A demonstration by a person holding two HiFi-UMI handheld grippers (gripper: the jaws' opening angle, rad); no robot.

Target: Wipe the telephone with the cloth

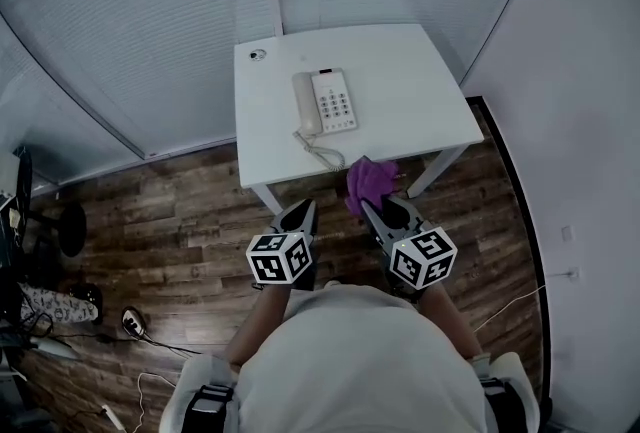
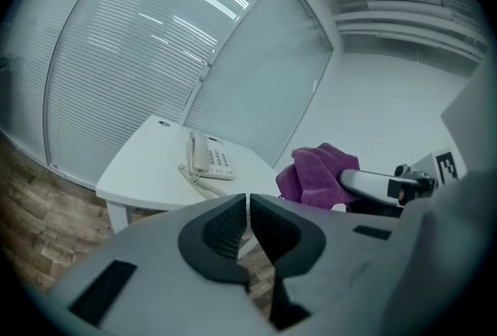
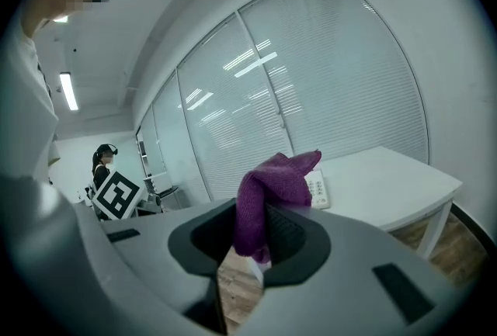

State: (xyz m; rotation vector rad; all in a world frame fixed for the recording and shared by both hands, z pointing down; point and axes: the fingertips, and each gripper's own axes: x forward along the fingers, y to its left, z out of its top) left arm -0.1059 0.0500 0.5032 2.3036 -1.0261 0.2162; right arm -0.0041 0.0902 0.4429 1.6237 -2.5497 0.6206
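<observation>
Cloth (image 3: 272,183) sits pinched between right gripper (image 3: 253,237) jaws.

Cloth (image 3: 273,185) is covering most of the telephone (image 3: 319,188) in the right gripper view, with only the keypad end peeking out. Key labels are showing too small to read. In the head view, cloth is hiding part of the table (image 1: 420,71) edge on the person's side of the telephone.

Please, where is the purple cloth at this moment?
The cloth is clamped in the right tool. In the head view it shows at the near edge of the white table, to the right of the telephone and its cord.
</observation>
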